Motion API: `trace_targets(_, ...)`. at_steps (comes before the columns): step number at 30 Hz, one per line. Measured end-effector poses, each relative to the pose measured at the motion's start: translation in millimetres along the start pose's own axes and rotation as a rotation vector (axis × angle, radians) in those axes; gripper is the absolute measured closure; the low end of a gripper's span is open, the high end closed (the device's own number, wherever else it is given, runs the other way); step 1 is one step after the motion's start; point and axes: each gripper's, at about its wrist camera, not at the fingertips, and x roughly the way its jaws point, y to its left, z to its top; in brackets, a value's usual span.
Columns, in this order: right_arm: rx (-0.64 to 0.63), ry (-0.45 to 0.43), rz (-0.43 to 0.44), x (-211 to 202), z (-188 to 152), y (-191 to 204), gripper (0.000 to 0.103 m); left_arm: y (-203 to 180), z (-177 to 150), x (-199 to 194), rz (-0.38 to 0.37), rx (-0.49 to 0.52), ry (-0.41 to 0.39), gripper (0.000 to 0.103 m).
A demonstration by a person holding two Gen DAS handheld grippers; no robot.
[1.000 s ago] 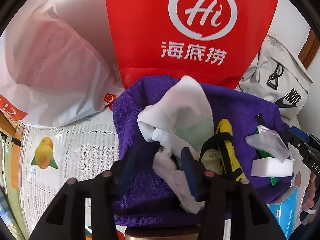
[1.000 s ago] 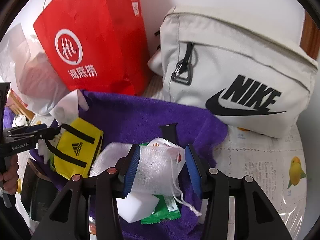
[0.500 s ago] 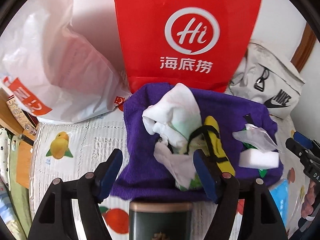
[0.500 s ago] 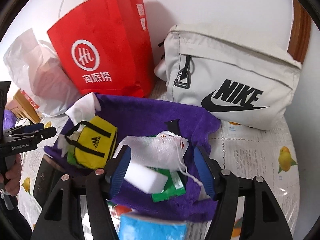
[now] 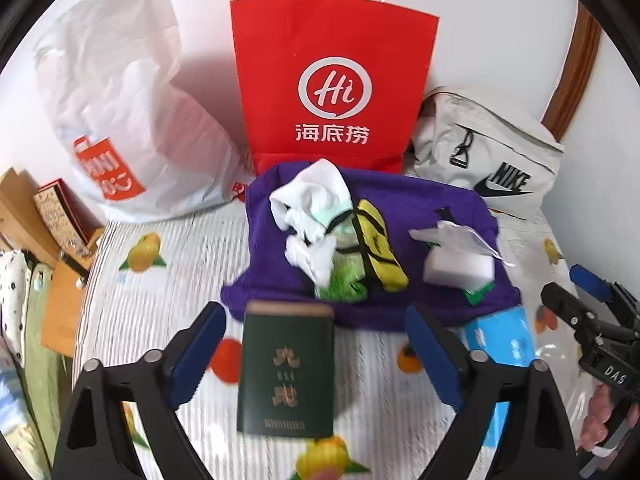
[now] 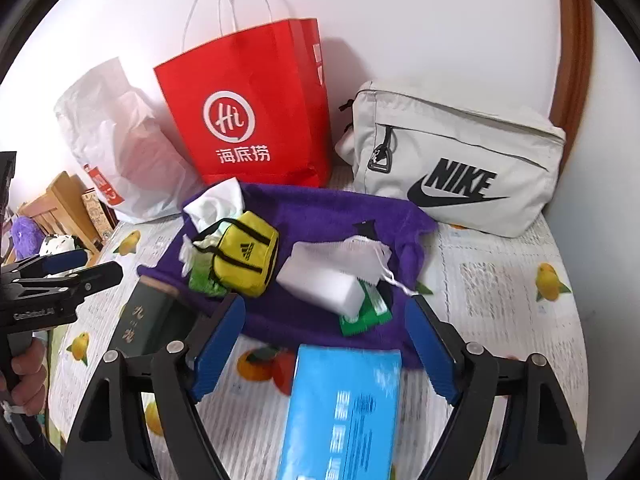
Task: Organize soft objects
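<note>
A purple towel (image 5: 276, 280) (image 6: 320, 208) lies on the fruit-print table. On it lie a white sock (image 5: 312, 200) (image 6: 216, 200), a yellow Adidas pouch (image 5: 378, 248) (image 6: 246, 258), a green packet (image 5: 340, 284), a white mesh bag (image 5: 448, 236) (image 6: 352, 252), a white sponge block (image 5: 456, 268) (image 6: 320, 284) and a green sachet (image 6: 364, 316). My left gripper (image 5: 316, 344) is open and empty, back from the towel. My right gripper (image 6: 324, 332) is open and empty, also back from it.
A dark green tin (image 5: 286, 372) (image 6: 144, 328) and a blue box (image 6: 340, 412) (image 5: 504, 340) stand in front of the towel. A red paper bag (image 5: 332, 92) (image 6: 248, 112), a white plastic bag (image 5: 128, 120) and a grey Nike bag (image 6: 460, 168) (image 5: 488, 152) line the back wall.
Both grippers have opened, let go of the sock and the mesh bag, and pulled back from the towel. The tin and the blue box have come into view.
</note>
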Motion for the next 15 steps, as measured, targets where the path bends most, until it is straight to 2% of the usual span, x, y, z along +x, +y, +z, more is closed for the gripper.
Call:
trace_targets(7, -0.011, -0.027, -0.056, -39.2, -29.8, 6.2, 0.011, -9.9, -31.0, -41.5, 0.017, 0.019, -0.052, 0.007)
trace_targets(15, 0.043, -0.038, -0.049, -75.7, -64.3, 5.4, 0.010, -15.8, -69.6, -83.0, 0.021, 0.011, -0.106, 0.007)
